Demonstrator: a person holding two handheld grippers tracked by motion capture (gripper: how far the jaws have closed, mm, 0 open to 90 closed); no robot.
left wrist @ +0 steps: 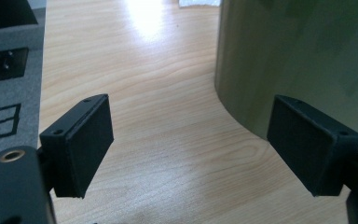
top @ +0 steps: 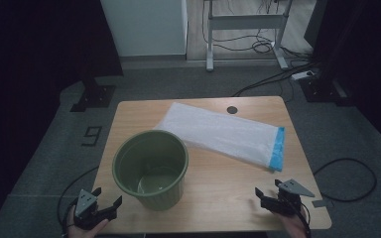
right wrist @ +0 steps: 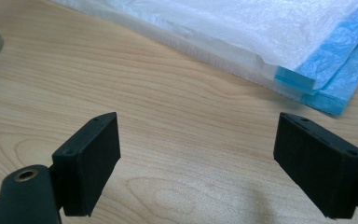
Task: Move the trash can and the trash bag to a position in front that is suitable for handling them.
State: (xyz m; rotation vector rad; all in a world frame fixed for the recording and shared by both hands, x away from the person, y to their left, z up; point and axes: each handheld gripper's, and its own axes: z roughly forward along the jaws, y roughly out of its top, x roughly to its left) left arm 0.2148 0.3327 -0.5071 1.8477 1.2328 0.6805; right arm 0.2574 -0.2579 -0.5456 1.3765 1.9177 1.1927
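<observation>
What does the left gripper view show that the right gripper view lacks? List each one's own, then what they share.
Left gripper view alone: the green bin's tall curved wall close by its right jaw, and a floor mark shaped like a 9 beside the table.
Right gripper view alone: the folded white bag with its blue edge lying flat ahead.
Shared: the wooden table and a pair of black jaws standing open with nothing between them.

Dim room, soft overhead light on the table (top: 218,171)

The high view is dark and grainy at its edges. In the left gripper view a bright glare patch lies on the wood; both gripper views are sharp, shadows faint.
</observation>
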